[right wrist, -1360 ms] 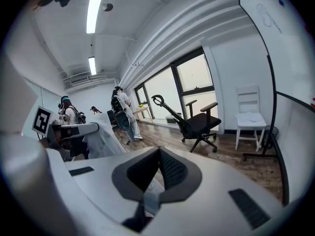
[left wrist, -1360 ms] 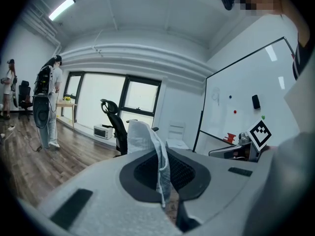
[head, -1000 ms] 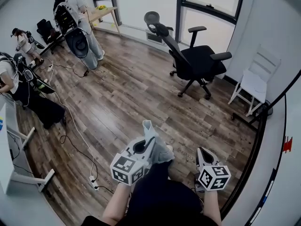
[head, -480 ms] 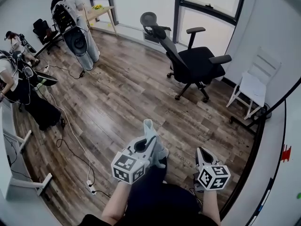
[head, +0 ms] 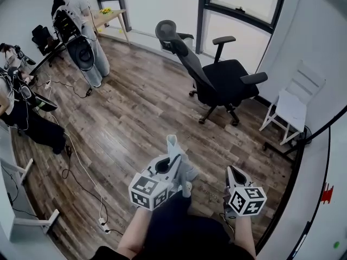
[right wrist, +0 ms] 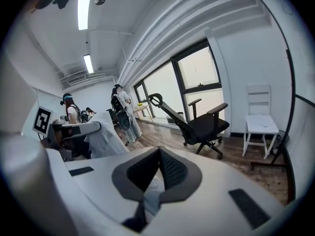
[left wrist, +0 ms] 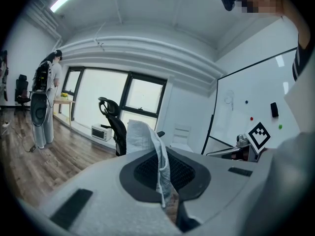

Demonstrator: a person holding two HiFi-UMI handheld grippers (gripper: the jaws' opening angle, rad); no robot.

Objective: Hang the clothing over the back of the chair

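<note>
A black office chair with a tall backrest stands ahead on the wood floor, and shows too in the left gripper view and the right gripper view. My left gripper is shut on pale clothing; a fold rises from its closed tips, and the rest bunches beside it. My right gripper is to the right, its jaws shut with tips meeting. A pale patch shows low in the gap behind them; I cannot tell what it is. Both grippers are well short of the chair.
A white folding chair stands against the right wall. People with gear stand and sit at the left. Cables and a power strip lie on the floor at the left. Windows run behind the office chair.
The office chair has come nearer and looks bigger, while the people at the left have slid toward the edge. Both grippers keep their pose and grip, carried forward together.
</note>
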